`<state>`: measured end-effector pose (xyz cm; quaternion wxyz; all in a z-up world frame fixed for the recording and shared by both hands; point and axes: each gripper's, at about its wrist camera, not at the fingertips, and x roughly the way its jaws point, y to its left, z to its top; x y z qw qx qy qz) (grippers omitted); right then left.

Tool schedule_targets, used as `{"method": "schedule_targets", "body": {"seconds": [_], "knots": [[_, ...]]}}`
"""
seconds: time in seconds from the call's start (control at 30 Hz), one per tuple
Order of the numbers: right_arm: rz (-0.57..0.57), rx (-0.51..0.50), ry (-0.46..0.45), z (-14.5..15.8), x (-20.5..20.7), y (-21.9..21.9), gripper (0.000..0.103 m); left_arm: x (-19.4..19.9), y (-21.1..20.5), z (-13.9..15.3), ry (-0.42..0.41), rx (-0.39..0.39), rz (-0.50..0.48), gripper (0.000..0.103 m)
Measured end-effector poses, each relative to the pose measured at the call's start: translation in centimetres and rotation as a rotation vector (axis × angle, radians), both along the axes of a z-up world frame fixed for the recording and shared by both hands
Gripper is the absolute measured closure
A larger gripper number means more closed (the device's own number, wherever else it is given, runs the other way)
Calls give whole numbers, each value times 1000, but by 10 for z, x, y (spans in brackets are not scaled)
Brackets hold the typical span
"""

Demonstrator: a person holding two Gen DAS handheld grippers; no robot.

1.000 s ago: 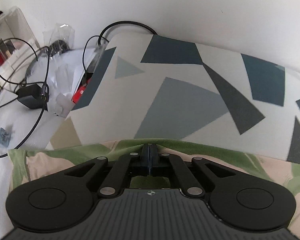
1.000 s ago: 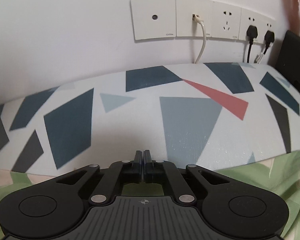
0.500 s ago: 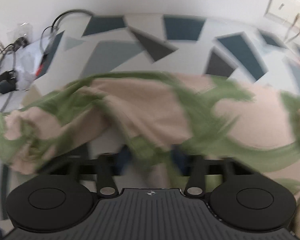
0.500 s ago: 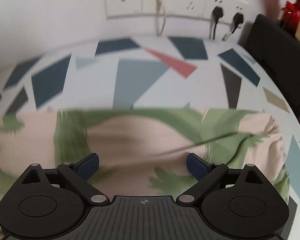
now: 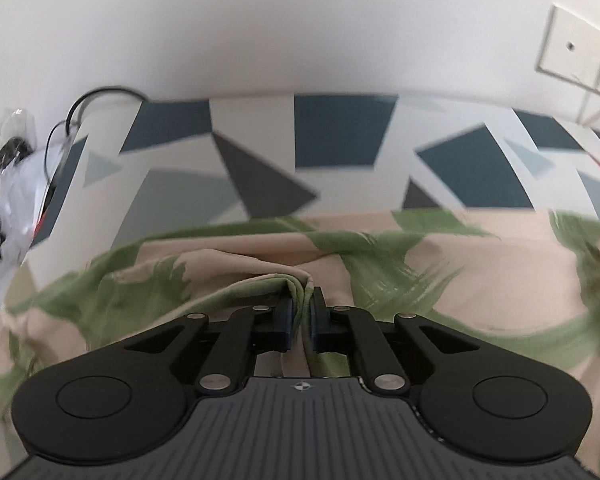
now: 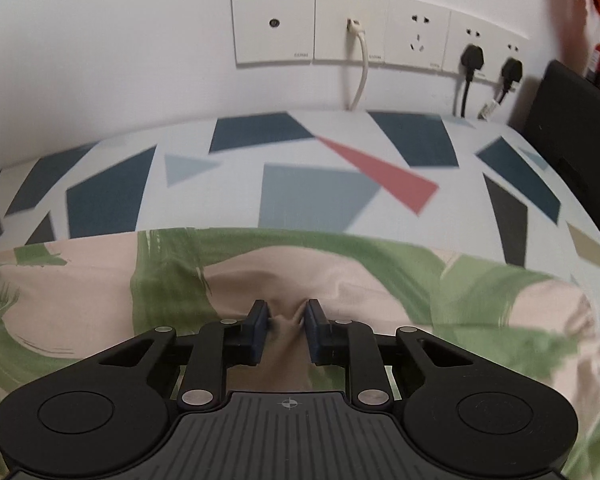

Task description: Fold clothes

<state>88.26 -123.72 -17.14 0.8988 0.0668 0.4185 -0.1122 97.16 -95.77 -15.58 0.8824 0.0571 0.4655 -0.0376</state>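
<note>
My left hand-held gripper (image 5: 301,312) has its jaws closing, nearly together, with a bunched ridge of the beige garment with green brush-stroke leaf print (image 5: 440,280) pinched between the blue pads (image 5: 286,318). The fabric rises into a little peak right at the fingertips and runs back down between the fingers towards the camera.

Over on my right, the right hand-held gripper (image 6: 286,318) is closing too, its jaws a little further apart, and a small pucker of the same cloth (image 6: 172,292) sits squeezed between them, touching both pads.

The garment lies spread across the surface covered in a white cloth with dark blue, grey and red geometric patches (image 6: 320,184). Its far edge runs straight across both views, with a broad band of that patterned cover bare beyond it, up to the white wall (image 5: 260,32).

On the wall in the right view there's a row of white socket plates (image 6: 376,32), with a white cable (image 6: 362,76) plugged in and hanging down, and two black plugs (image 6: 471,58) further right. A black boxy object (image 6: 572,120) stands at the right end of the surface.

Far left in the left view, a tangle of black cables and crumpled clear plastic wrapping (image 5: 16,184) lies just off the cover's corner. This view is blurred towards the edges.
</note>
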Motion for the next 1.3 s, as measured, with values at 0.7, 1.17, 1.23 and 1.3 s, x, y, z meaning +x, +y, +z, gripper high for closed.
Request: {"method": "schedule_targets", "body": {"seconds": [0.7, 1.17, 1.23, 1.3], "knots": [[-526, -80, -10, 12, -104, -132, 36, -62, -83, 26, 58, -37, -220, 71], [-322, -69, -52, -7, -13, -183, 83, -10, -119, 0, 0, 27, -151, 93], [-296, -87, -53, -7, 8, -192, 83, 6, -126, 0, -9, 26, -126, 94], [-271, -108, -54, -8, 30, -199, 83, 16, -133, 0, -18, 32, -105, 92]]}}
